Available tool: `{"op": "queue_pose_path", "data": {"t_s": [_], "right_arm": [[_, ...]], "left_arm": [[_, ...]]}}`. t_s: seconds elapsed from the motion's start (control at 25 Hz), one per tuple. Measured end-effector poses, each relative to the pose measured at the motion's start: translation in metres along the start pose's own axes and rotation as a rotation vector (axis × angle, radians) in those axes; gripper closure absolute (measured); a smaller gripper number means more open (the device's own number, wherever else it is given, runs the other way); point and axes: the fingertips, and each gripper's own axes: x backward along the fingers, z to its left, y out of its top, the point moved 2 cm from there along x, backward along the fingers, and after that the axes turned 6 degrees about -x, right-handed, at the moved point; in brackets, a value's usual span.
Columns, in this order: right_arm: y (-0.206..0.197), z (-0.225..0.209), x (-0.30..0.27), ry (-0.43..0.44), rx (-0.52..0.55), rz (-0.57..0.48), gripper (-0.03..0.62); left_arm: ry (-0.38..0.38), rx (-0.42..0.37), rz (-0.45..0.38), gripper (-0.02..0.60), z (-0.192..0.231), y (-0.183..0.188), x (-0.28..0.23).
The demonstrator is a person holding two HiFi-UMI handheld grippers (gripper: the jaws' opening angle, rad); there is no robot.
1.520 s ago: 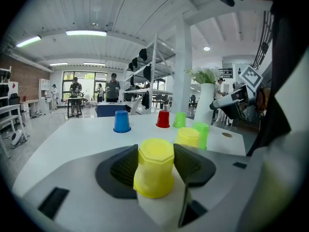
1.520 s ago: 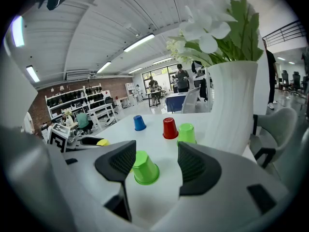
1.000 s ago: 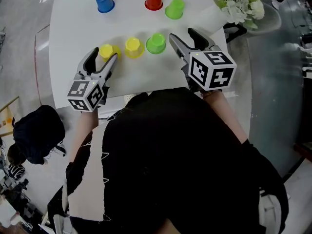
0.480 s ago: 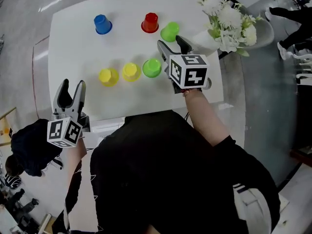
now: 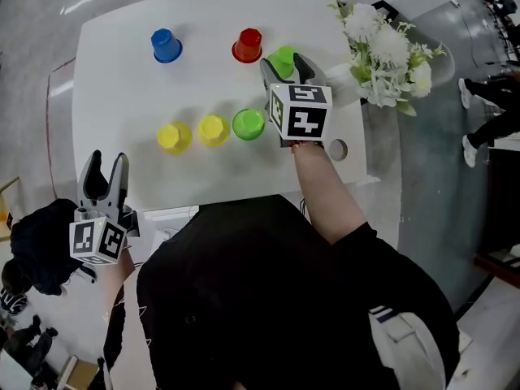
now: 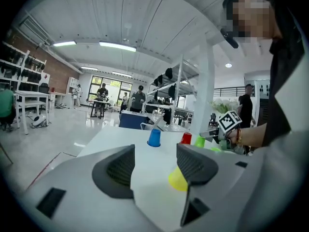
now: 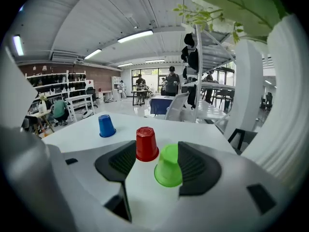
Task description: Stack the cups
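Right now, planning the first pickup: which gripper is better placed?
Right. The right gripper holds open jaws around the far green cup; the left gripper, jaws just narrowed with nothing between, hangs by the table corner.

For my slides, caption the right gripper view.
Open right tool, inverted green cup between its jaws; red cup and blue cup beyond.

Left claw [image 5: 107, 165] withdrew, closing, empty; right claw [image 5: 284, 63] advanced astride green cup [image 5: 281, 54].

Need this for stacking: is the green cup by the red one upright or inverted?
Inverted: the green cup shows wide rim down, closed base up.
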Motion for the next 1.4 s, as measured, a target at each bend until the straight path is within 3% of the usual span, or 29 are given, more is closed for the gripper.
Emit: {"op": "queue_pose_path", "data": {"t_s": [1.4], "right_arm": [[-0.007,-0.013,-0.030,-0.152,0.049,0.049,0.304]], "left_arm": [[-0.029,0.012,0.005,0.304,-0.003,-0.007,-0.009]]}}
